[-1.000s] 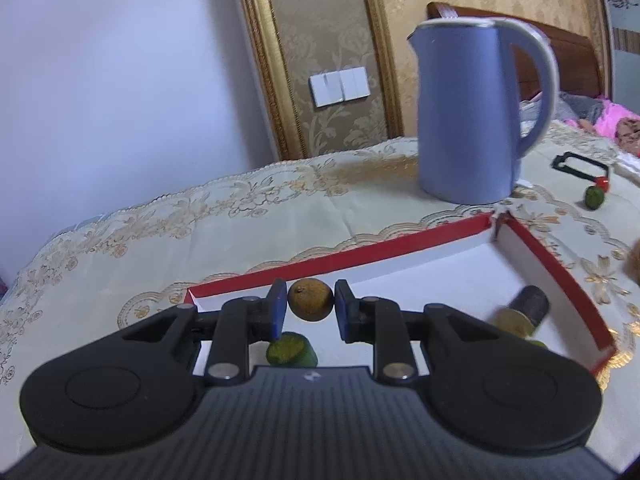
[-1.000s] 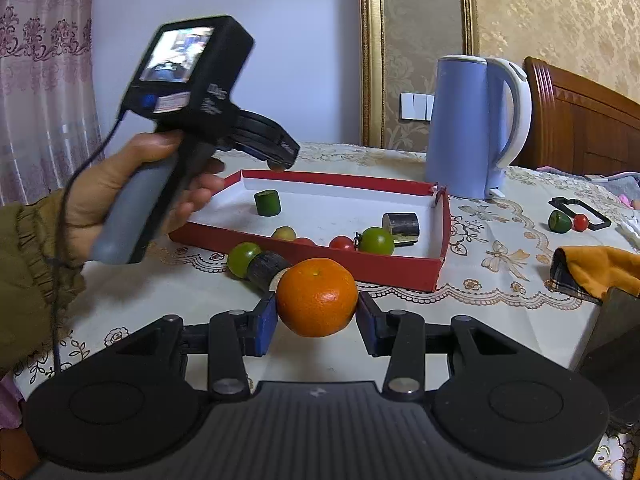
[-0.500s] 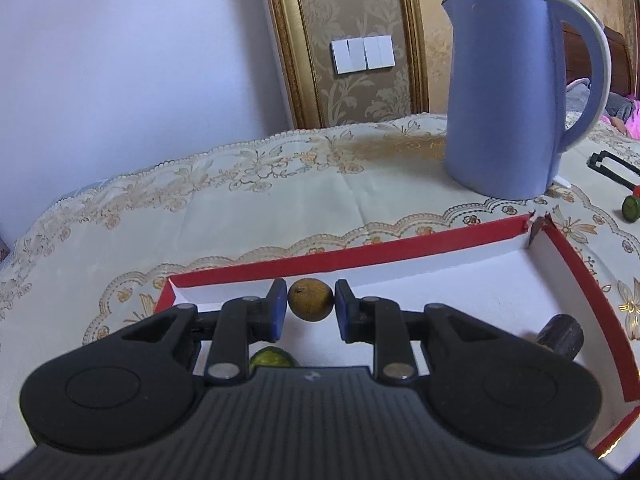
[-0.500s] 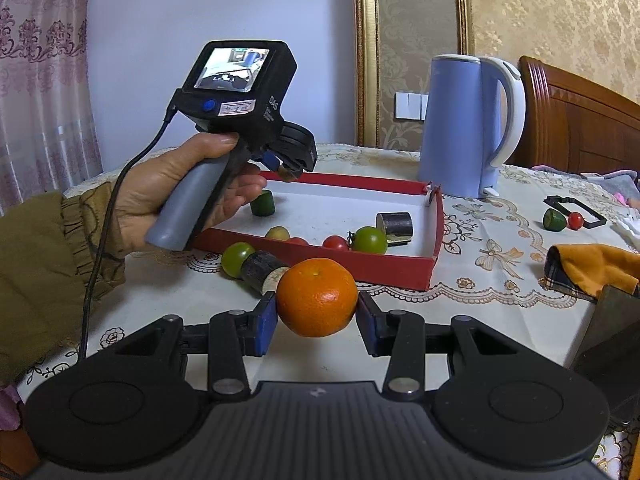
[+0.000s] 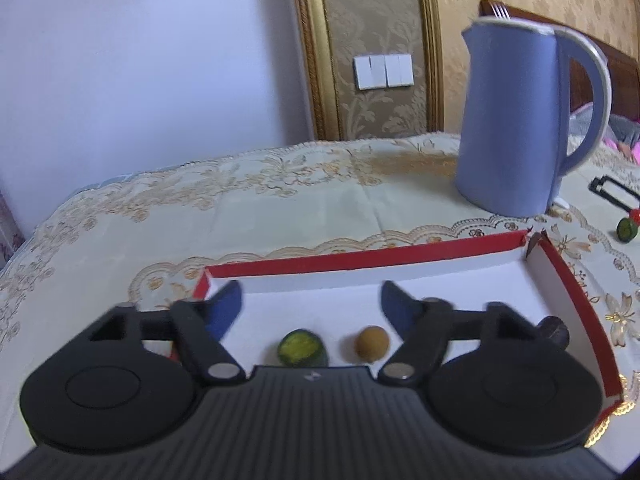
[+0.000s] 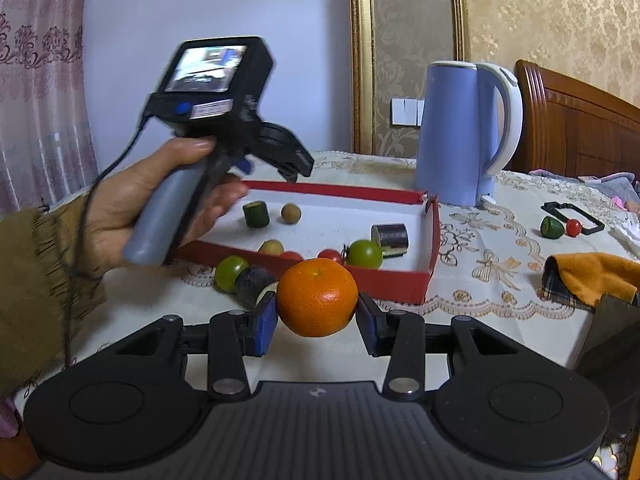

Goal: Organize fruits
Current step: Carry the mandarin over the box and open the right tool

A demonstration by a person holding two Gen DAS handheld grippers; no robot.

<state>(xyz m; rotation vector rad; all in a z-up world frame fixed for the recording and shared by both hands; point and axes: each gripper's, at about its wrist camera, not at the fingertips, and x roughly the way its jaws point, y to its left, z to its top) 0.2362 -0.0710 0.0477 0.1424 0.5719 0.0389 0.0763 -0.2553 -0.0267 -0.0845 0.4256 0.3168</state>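
A red-walled tray [image 5: 360, 258] [image 6: 404, 284] with a white floor lies on the tablecloth. My left gripper [image 5: 310, 300] [image 6: 294, 166] hovers over its far left corner, jaws opening wide with nothing between them. Below it a small brown fruit [image 5: 372, 343] [image 6: 291, 213] rests on the tray floor beside a green cucumber piece [image 5: 302, 348] [image 6: 256, 214]. My right gripper [image 6: 316, 322] stays in front of the tray, shut on an orange mandarin [image 6: 317, 298]. Green tomatoes [image 6: 364, 254], red cherry tomatoes [image 6: 330, 255] and a dark cylinder [image 6: 390, 236] also lie in the tray.
A blue kettle [image 5: 516, 120] [image 6: 460, 132] stands behind the tray's right end. A green fruit [image 6: 230, 273] and a dark cylinder [image 6: 256, 280] lie in front of the tray. At the right are a black frame [image 6: 572, 216], a green piece [image 6: 552, 227], a red tomato [image 6: 573, 227] and an orange cloth [image 6: 592, 276].
My left gripper's jaws have spread apart and let go of the brown fruit, which now lies on the tray floor by the cucumber piece. The right gripper with the mandarin has kept still.
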